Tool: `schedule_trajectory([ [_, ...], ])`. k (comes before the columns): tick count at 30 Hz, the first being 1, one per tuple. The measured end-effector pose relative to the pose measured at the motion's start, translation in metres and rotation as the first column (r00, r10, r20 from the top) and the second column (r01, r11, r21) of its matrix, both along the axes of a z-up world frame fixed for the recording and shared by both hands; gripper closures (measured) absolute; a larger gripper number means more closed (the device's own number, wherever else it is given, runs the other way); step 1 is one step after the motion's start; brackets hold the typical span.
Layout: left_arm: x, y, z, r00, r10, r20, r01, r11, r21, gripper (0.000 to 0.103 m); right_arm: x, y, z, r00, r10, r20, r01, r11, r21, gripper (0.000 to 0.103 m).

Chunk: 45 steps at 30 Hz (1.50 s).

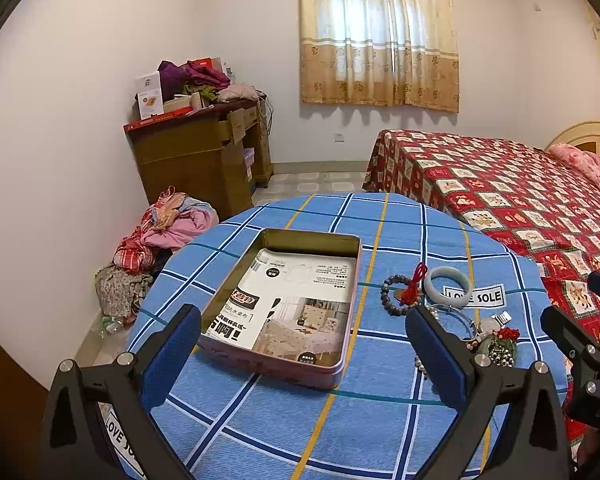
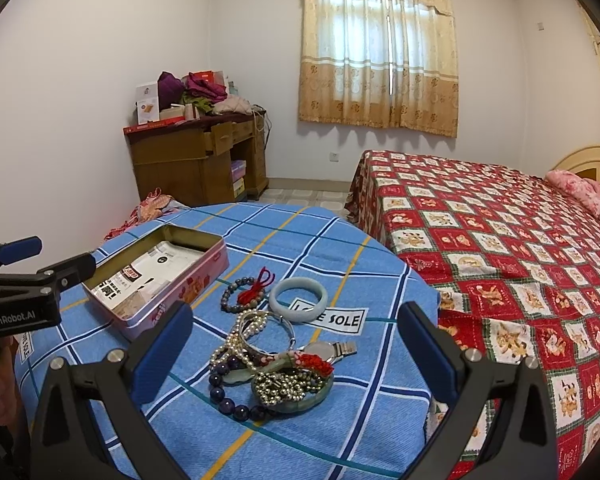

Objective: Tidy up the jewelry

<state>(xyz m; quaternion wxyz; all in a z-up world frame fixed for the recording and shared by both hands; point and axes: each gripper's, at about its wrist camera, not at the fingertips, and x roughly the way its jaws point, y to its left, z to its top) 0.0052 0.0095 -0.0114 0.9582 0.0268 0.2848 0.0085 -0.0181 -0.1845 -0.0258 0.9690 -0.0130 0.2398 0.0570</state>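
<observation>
An open pink tin box lined with printed paper stands on the blue checked tablecloth; it also shows in the right wrist view. My left gripper is open and empty, hovering over the tin's near edge. To the tin's right lies a jewelry pile: a pale jade bangle, a bead bracelet with a red tassel, pearl strands, a watch, dark beads and a green bangle. My right gripper is open and empty above the pile.
The round table ends close on the right, beside a bed with a red patterned cover. A wooden desk piled with clothes stands at the far wall. Clothes lie on the floor at the left.
</observation>
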Motion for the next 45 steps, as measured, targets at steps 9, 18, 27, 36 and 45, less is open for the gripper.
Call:
schedule_trajectory([
  [9, 0.0, 0.001, 0.0, 1.0, 0.0, 0.0, 0.0, 1.0, 0.0, 0.001, 0.0, 0.003, -0.001, 1.0, 0.001, -0.002, -0.001, 1.0, -0.001, 0.0],
  [18, 0.0, 0.004, -0.001, 1.0, 0.001, -0.003, -0.001, 1.0, -0.001, 0.001, -0.001, 0.006, -0.003, 1.0, 0.002, -0.006, -0.002, 1.0, 0.001, 0.0],
  [27, 0.003, 0.01, -0.007, 1.0, 0.011, -0.015, -0.011, 1.0, -0.003, 0.001, 0.0, 0.008, -0.007, 1.0, 0.005, -0.014, -0.004, 1.0, 0.006, 0.0],
  [36, 0.012, 0.004, -0.023, 0.999, 0.002, -0.048, -0.001, 1.0, 0.006, 0.001, 0.008, -0.006, -0.018, 0.998, 0.014, -0.056, -0.012, 0.999, 0.03, 0.009],
  [45, 0.022, -0.013, -0.046, 0.995, -0.067, -0.068, 0.068, 0.998, 0.012, 0.001, 0.029, -0.023, -0.056, 0.977, 0.051, -0.209, -0.046, 0.998, 0.03, 0.053],
])
